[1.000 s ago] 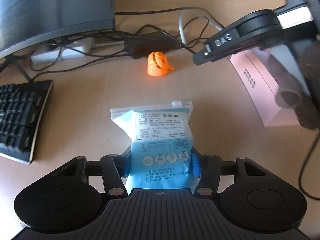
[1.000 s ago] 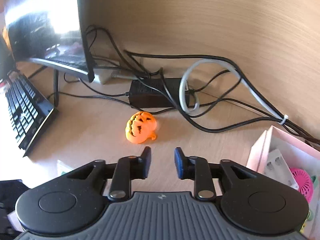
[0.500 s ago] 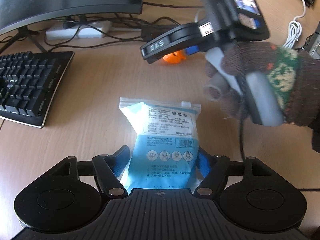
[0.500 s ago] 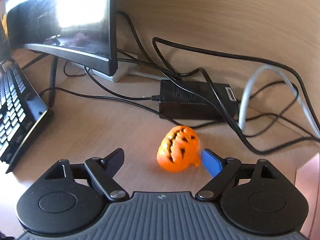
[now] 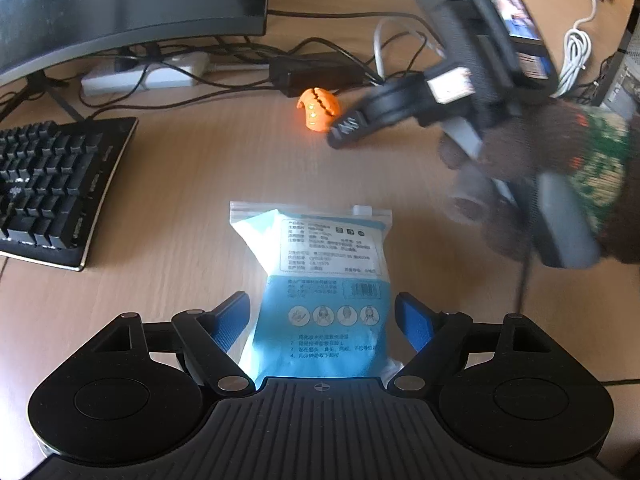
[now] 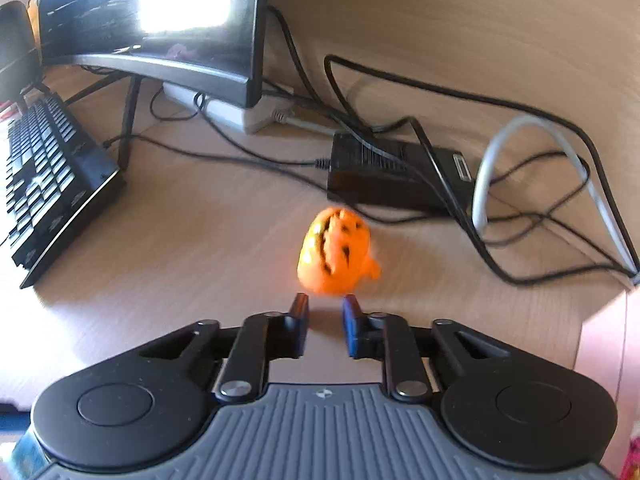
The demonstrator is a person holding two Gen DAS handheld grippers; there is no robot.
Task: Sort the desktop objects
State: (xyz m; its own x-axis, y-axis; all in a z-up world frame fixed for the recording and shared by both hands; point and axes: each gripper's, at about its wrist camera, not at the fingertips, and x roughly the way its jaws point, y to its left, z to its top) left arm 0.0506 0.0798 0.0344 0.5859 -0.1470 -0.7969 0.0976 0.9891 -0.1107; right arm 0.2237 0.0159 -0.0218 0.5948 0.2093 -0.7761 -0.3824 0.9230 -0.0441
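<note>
My left gripper (image 5: 322,316) is spread wide, its blue pads either side of the mask pack (image 5: 320,280) lying flat on the desk (image 5: 180,208), neither pad clearly touching it. My right gripper (image 6: 325,322) has its fingers drawn close with a narrow gap and nothing between them; the pumpkin (image 6: 335,251) sits on the desk just beyond the tips, in front of the power brick (image 6: 396,176).

One orange pumpkin toy (image 6: 336,251), one blue-and-white mask packet (image 5: 324,280), one keyboard (image 5: 52,188), one monitor (image 5: 120,4), one black power brick (image 6: 396,176) and one white power strip (image 5: 144,76) are sitting on the counter (image 5: 180,184).
</note>
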